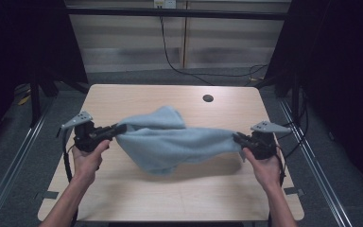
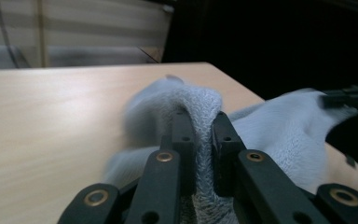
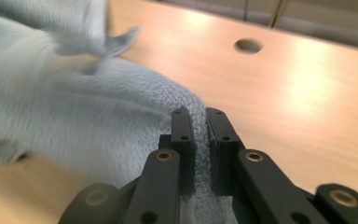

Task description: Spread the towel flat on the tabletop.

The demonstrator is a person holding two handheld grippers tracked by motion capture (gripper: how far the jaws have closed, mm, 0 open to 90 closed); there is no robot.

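— Hand pose? 
— Left gripper [image 1: 118, 128] and right gripper [image 1: 237, 137] held level, forearms extended, fingers of each clamped on opposite ends of the light blue towel [image 1: 170, 142].
— Towel position?
— Stretched above the wooden surface [image 1: 137, 194], middle sagging; terry pile, blurred in the right gripper view.

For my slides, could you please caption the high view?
Left gripper and right gripper hold a light blue towel stretched above the table.
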